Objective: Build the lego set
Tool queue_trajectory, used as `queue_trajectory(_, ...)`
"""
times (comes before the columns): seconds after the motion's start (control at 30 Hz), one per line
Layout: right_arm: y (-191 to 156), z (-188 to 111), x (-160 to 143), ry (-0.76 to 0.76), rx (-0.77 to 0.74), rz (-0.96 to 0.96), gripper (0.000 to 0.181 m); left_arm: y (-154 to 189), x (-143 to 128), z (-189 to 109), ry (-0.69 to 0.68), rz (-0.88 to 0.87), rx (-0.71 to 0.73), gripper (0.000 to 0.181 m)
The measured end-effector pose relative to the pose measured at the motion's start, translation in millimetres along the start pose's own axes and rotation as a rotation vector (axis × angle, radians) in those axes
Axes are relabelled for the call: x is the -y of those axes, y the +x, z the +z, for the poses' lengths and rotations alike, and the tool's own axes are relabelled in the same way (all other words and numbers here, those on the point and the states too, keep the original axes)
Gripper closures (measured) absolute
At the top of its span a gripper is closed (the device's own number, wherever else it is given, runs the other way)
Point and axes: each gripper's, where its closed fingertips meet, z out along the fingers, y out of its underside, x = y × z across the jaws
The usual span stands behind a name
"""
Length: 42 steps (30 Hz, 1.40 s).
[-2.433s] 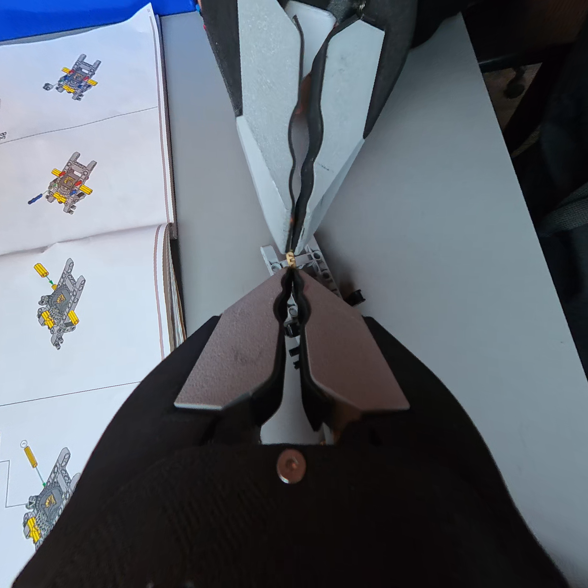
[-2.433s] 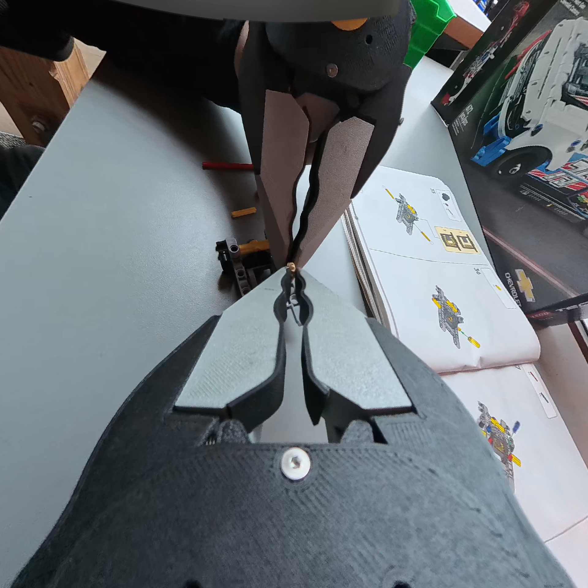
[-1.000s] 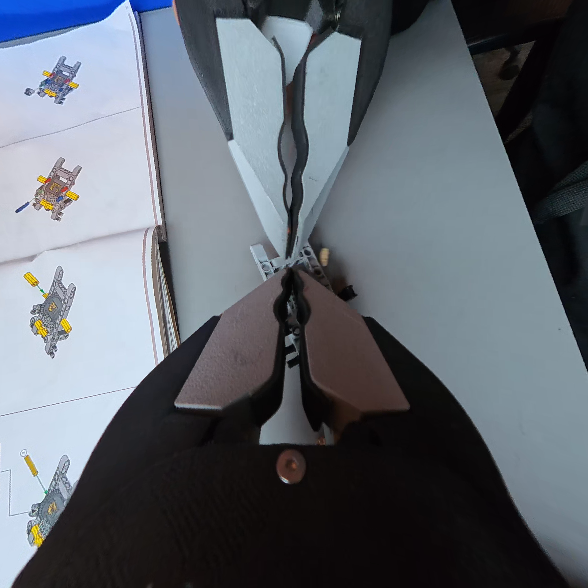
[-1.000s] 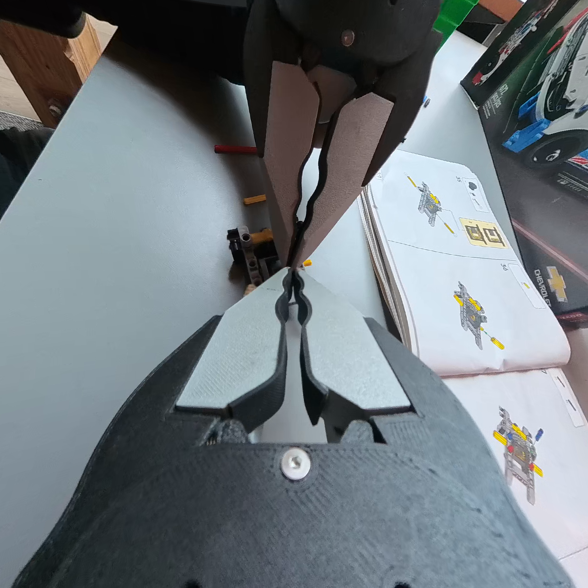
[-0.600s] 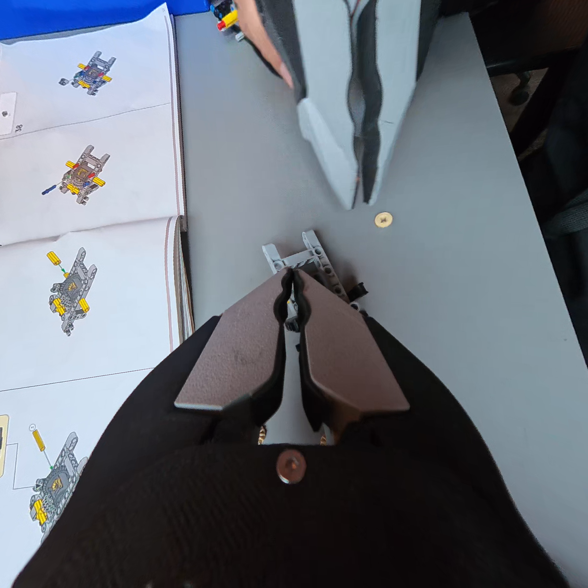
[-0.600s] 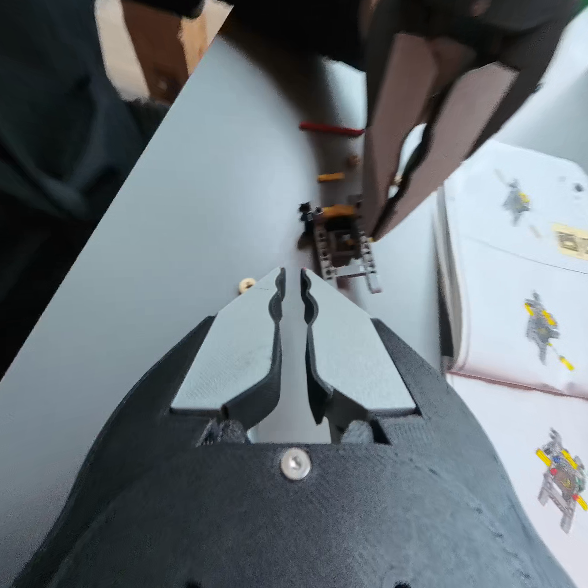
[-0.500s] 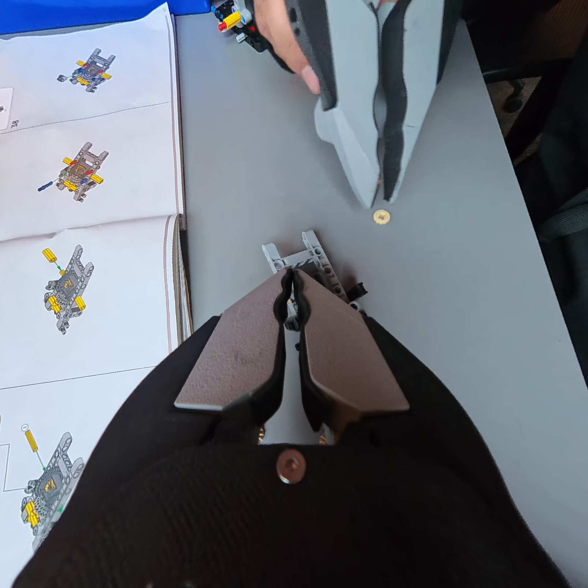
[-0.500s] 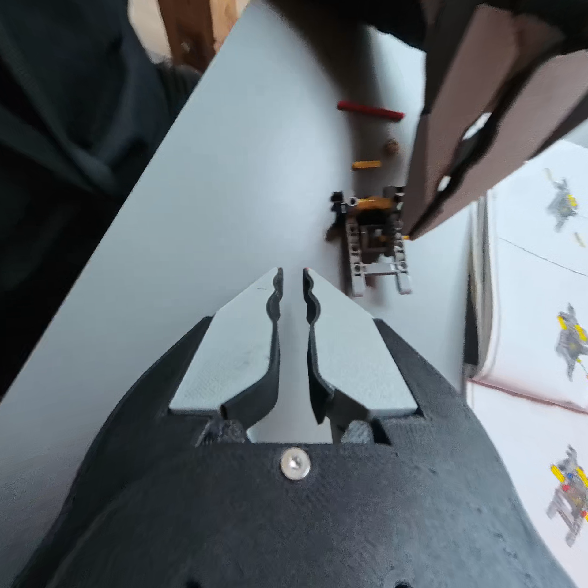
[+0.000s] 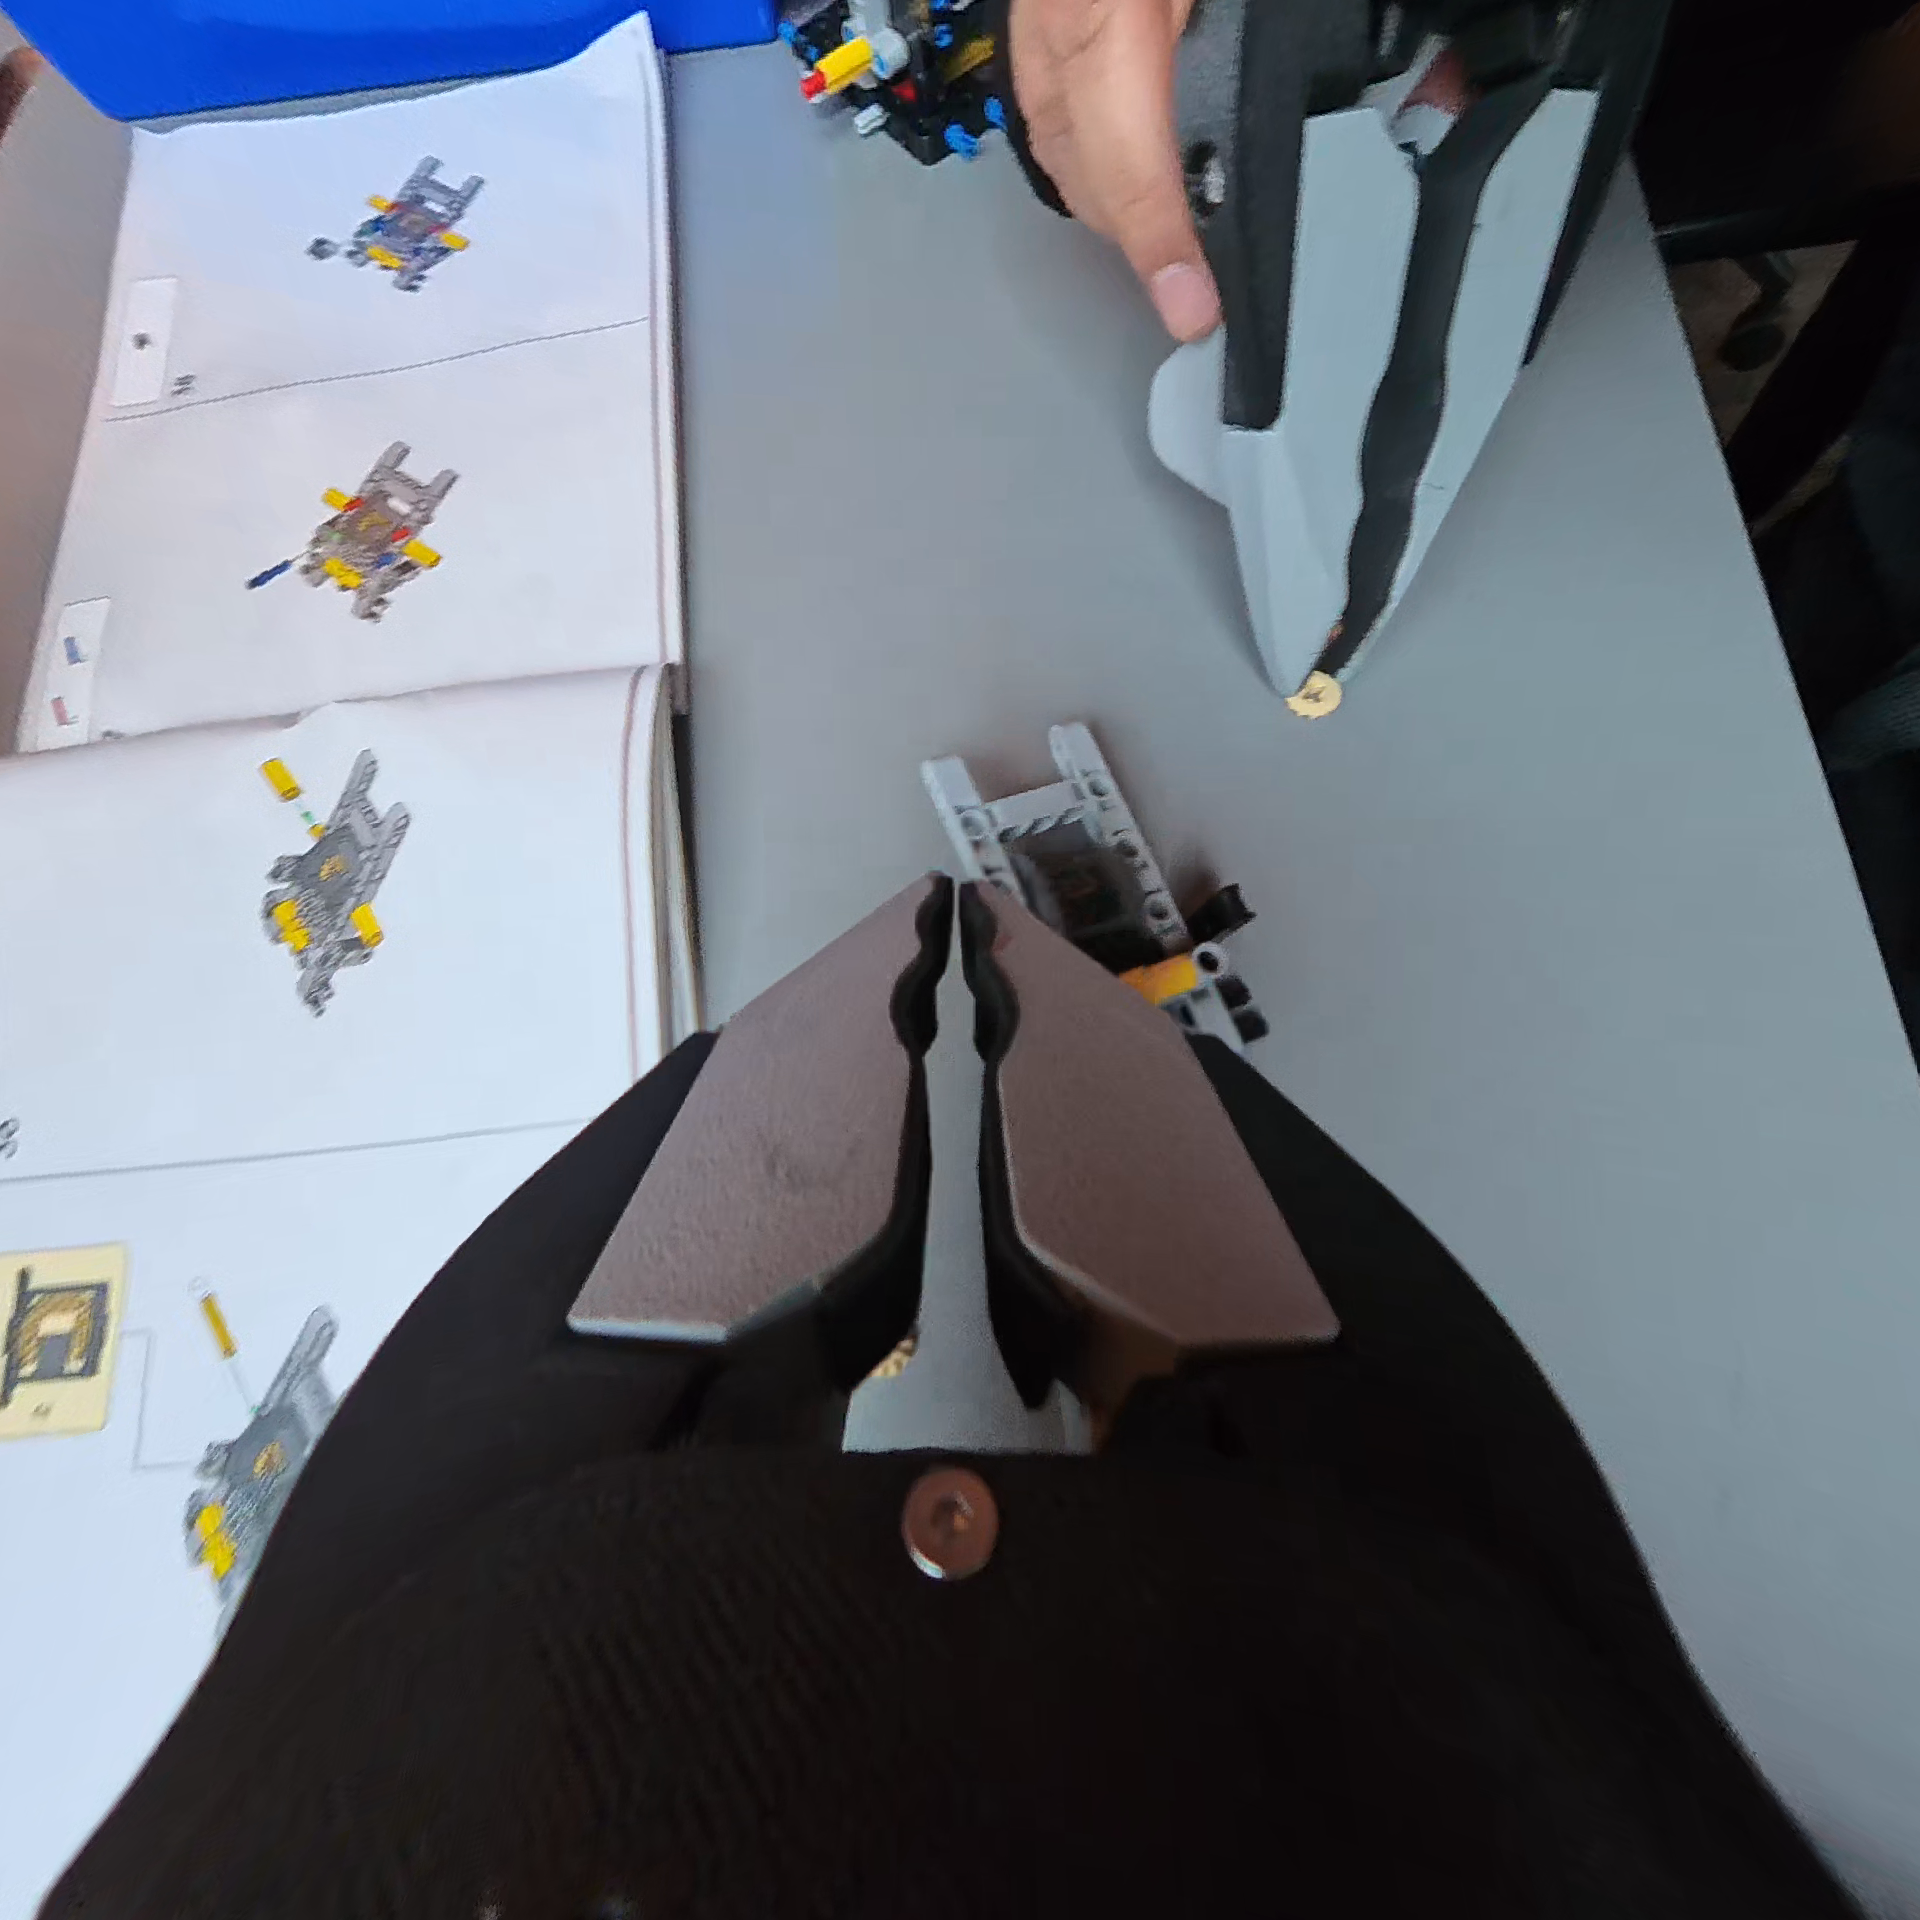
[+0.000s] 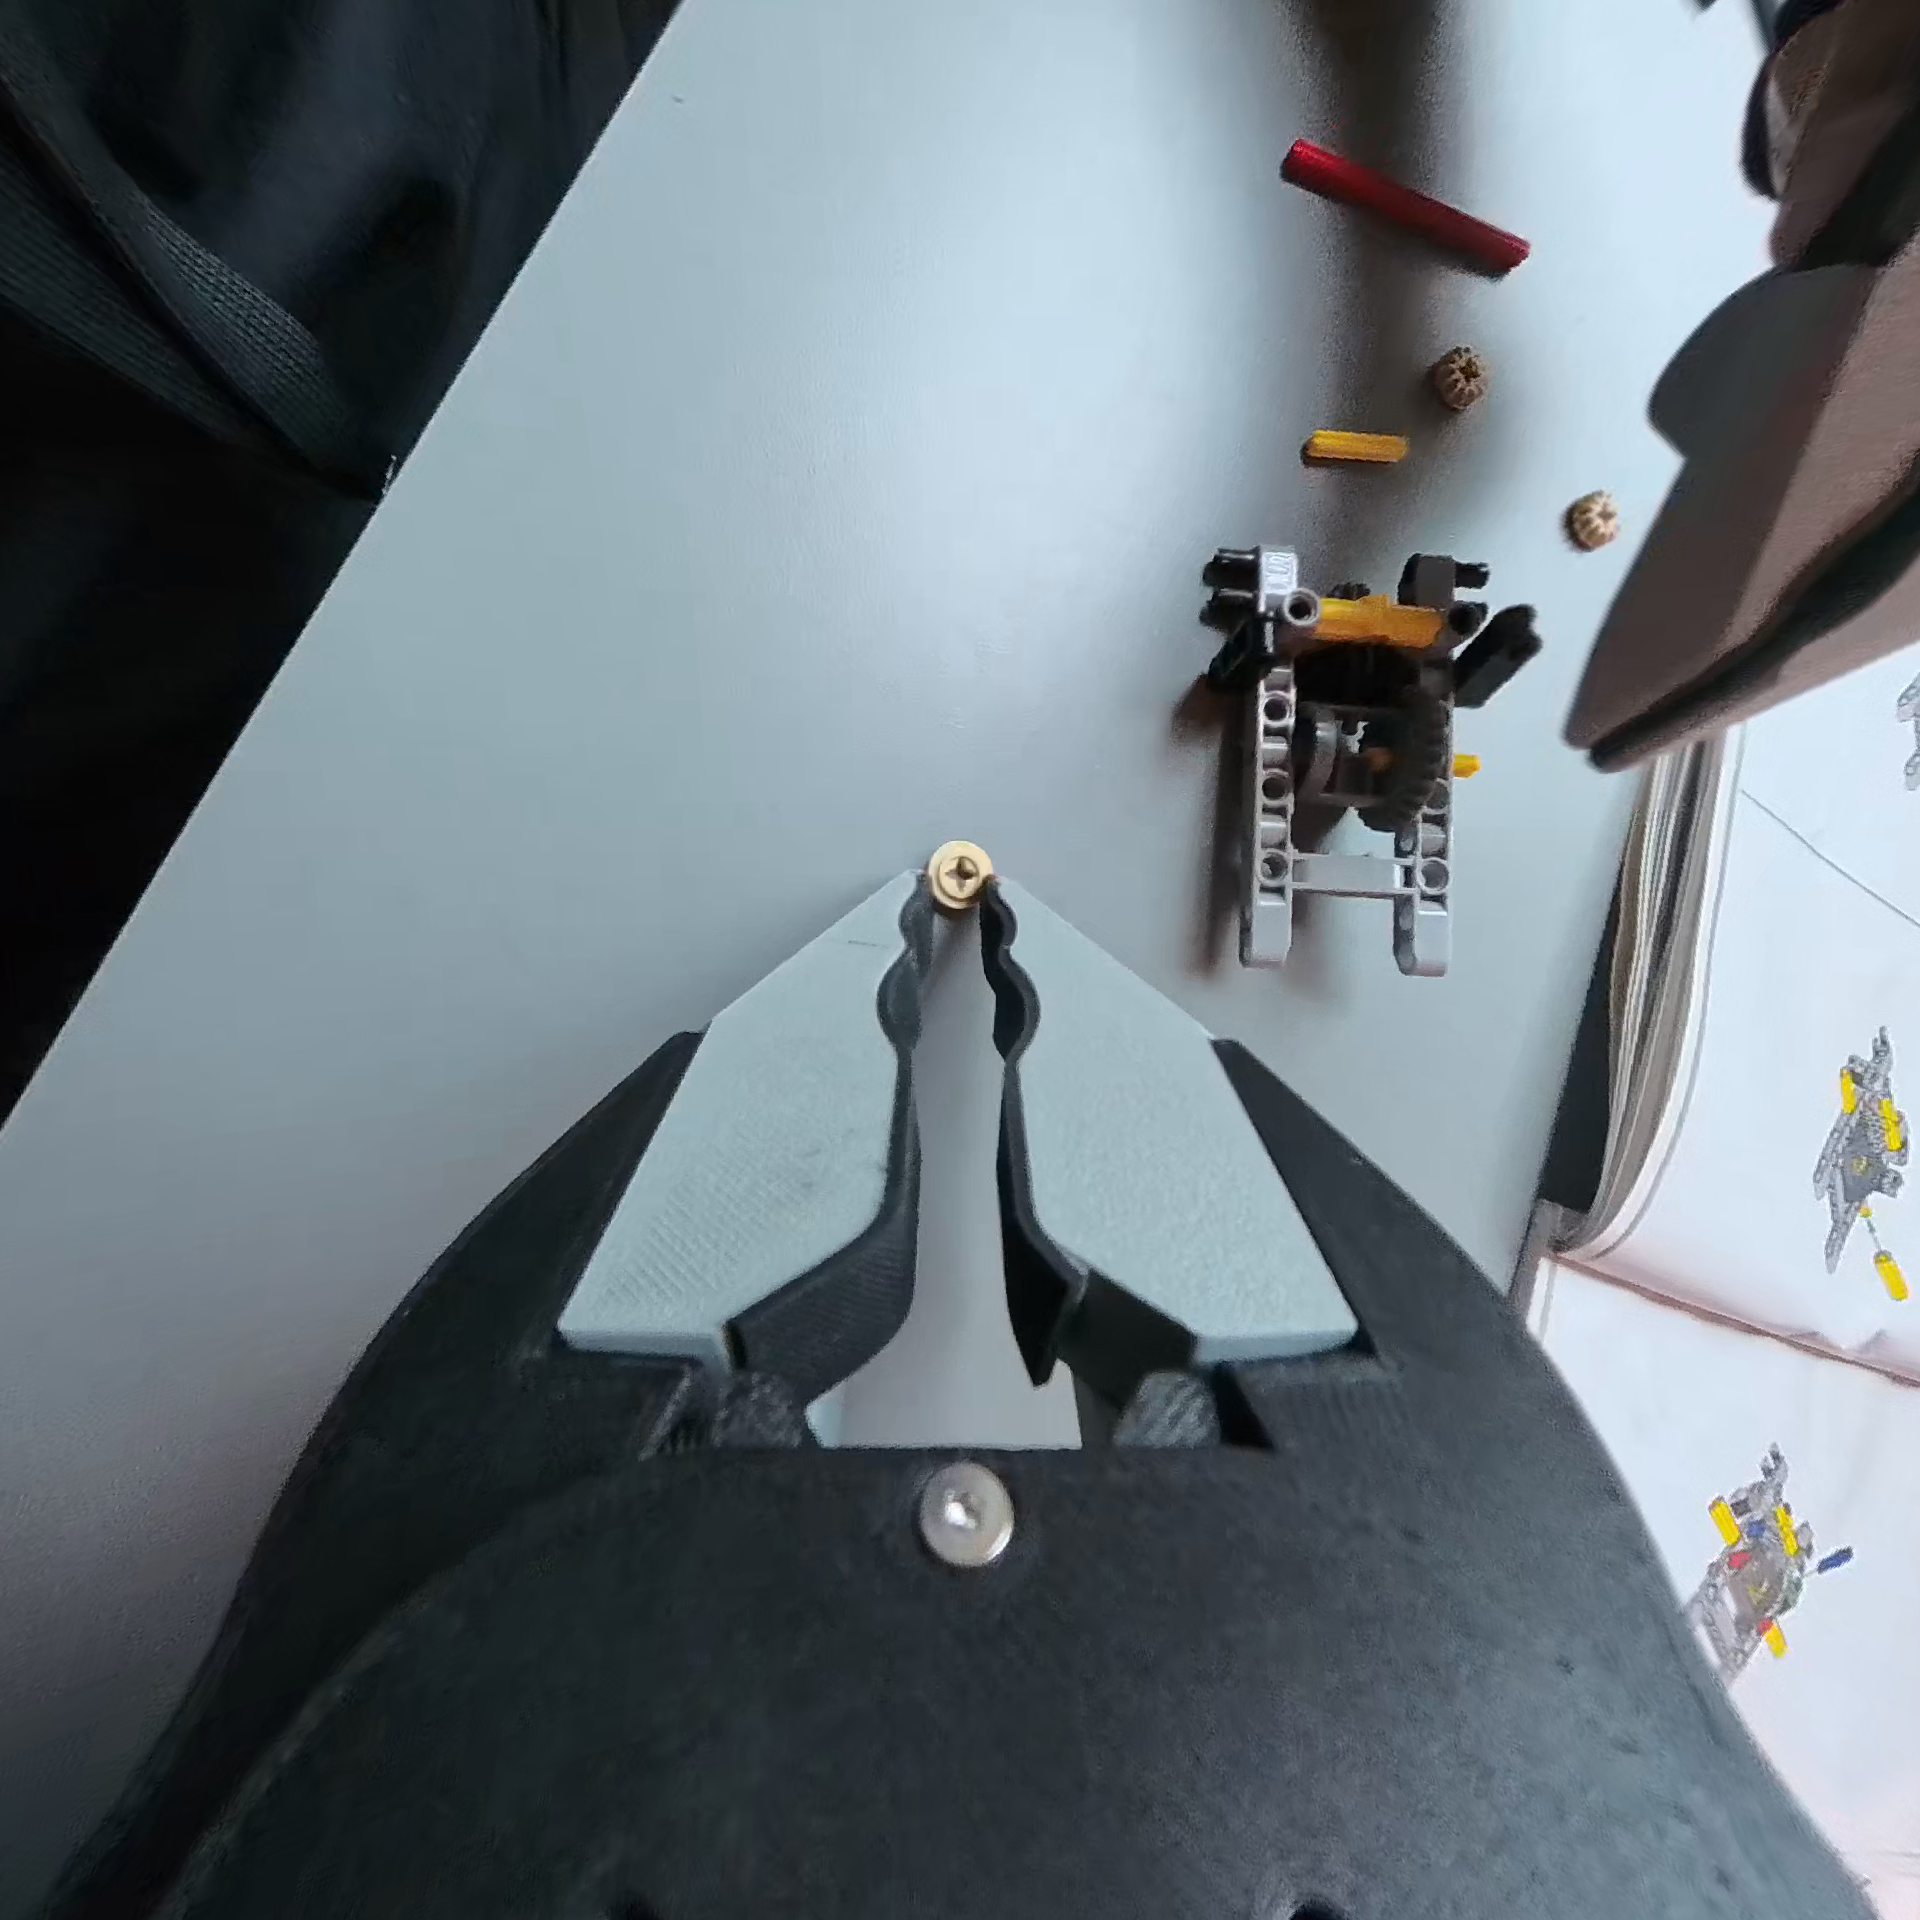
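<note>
My right gripper [image 10: 958, 891] points down at the table, its grey fingers [image 10: 1101, 1101] nearly together, the tips pinching a small tan piece [image 10: 958, 871] between them. My right hand [image 9: 1112, 156] wraps its black body, thumb lying along the side. My left gripper [image 9: 954, 896] is tilted down, its brown fingers [image 9: 790, 1132] drawn close with only a thin gap at the tips and nothing between them.
</note>
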Motion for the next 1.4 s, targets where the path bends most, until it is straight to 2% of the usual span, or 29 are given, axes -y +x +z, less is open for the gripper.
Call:
queue_trajectory(0.17,2.5,2.3,1.0,0.010,-0.001,0.030,0.181,-14.6,-4.0,-15.5,0.042,-0.061,0.016,0.181)
queue_trajectory(0.4,13.6,2.7,-1.0,0.077,0.010,0.128,0.181,-7.6,-13.3,-8.5,-0.021,-0.019,0.006,0.180)
queue_trajectory(0.53,14.5,3.1,19.0,0.149,-0.005,0.118,0.177,-7.1,-12.4,-7.9,-0.014,-0.026,0.000,0.180)
queue_trajectory(0.77,20.4,11.7,27.0,0.107,-0.090,0.053,0.171,-5.7,-9.2,-7.2,-0.001,-0.033,-0.010,0.181)
queue_trajectory(0.9,20.8,14.9,26.8,0.096,-0.085,0.053,0.168,-3.8,-8.6,-6.4,-0.005,-0.027,-0.014,0.181)
queue_trajectory(1.13,21.1,20.2,22.6,0.073,-0.088,0.044,0.175,-1.0,-6.1,-8.1,0.005,-0.020,-0.023,0.180)
queue_trajectory(1.23,21.5,20.4,22.8,0.088,-0.073,0.076,0.175,7.5,-3.2,-8.9,0.019,0.009,-0.059,0.179)
queue_trajectory(1.4,27.2,16.9,17.5,0.150,-0.014,0.216,0.175,44.1,6.2,-8.7,0.056,0.152,-0.174,0.176)
